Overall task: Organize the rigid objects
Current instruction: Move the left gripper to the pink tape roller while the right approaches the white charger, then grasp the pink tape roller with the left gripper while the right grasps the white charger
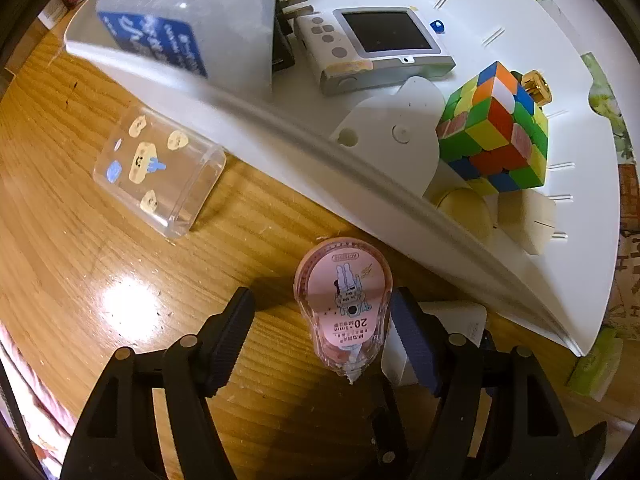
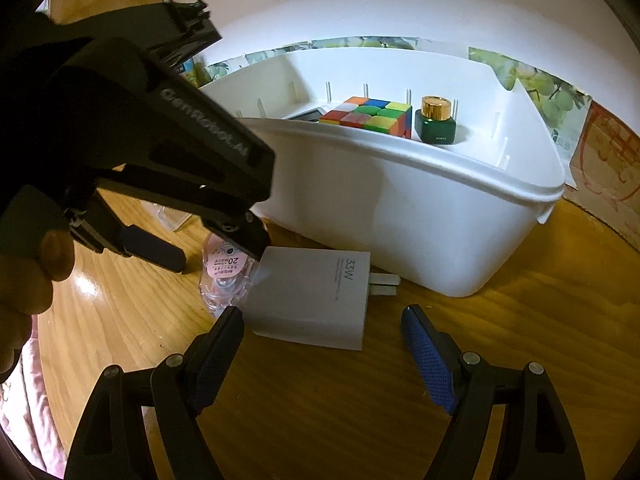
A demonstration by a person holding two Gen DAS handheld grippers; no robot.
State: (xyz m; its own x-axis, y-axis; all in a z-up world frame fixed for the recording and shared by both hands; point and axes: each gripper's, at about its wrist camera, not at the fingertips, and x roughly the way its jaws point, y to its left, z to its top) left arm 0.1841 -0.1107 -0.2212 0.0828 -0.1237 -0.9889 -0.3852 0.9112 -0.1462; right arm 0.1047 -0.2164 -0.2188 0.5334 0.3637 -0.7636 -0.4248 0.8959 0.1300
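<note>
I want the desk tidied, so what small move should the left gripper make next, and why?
Probably close the left gripper: it is open with the pink correction tape lying between its fingers on the desk, beside the white bin.

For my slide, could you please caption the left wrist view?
Open left claw straddles a pink correction tape dispenser on the wooden table, beside the white bin.
</note>
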